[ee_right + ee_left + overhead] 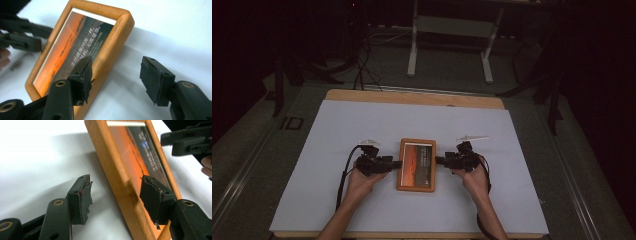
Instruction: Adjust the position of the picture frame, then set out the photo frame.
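1. Two grippers flank the picture frame (416, 165), which lies flat near the middle of the white sheet (337, 130)
2. Left gripper (395, 164): jaws apart, straddling the frame's left edge, no grip
3. Right gripper (439, 160): jaws apart, straddling the right edge, no grip

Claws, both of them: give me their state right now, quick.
Left claw: open, straddling the left rail of the wooden picture frame, pads off it.
Right claw: open, straddling the frame's right rail, not gripping.
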